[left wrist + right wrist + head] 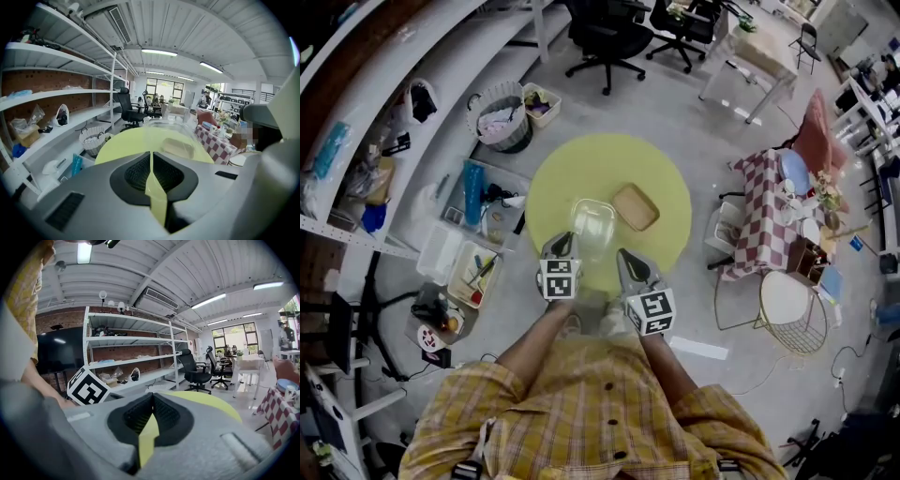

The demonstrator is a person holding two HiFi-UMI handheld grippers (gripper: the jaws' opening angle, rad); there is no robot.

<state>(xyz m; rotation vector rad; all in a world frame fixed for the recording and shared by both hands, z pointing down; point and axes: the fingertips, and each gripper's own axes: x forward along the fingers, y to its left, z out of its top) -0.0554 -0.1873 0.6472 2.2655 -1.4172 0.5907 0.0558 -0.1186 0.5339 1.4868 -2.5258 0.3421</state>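
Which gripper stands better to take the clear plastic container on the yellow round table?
Left, probably. The left gripper is nearest the clear plastic container, which lies straight ahead in its own view. The right gripper is farther off, and its own view misses the container. Both have their jaws shut.

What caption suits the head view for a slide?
Left gripper and right gripper, both shut, near clear container on yellow table.
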